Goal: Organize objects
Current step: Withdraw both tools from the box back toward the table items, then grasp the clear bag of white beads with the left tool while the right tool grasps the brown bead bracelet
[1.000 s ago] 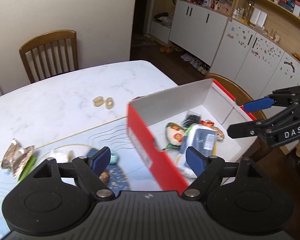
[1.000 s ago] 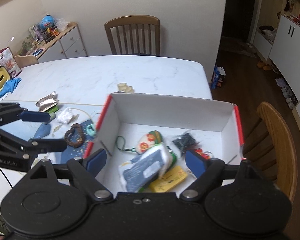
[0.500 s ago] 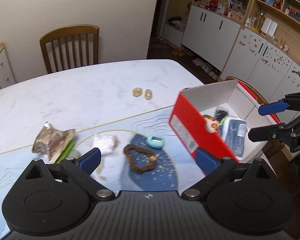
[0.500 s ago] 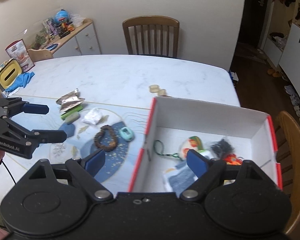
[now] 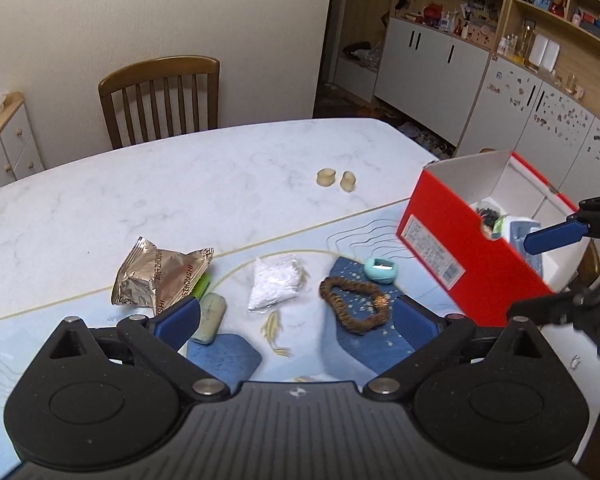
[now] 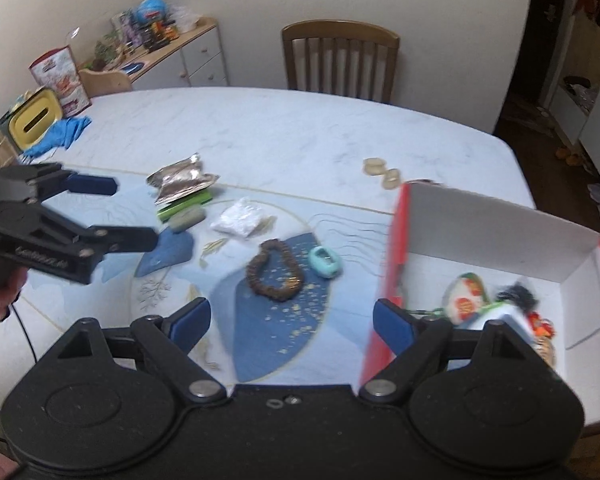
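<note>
Both spread, empty. Bracelet point(image 5: 354, 304) lower centre, just ahead of left gripper point(image 5: 296, 320), nearer it than right gripper point(image 6: 292, 322); box point(image 5: 466, 240) at right.

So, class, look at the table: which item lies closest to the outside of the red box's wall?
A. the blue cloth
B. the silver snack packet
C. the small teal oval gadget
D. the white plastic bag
C: the small teal oval gadget sits on the mat just beside the red box, with the brown bead bracelet on its other side, while the silver snack packet and white plastic bag lie farther off.
</note>
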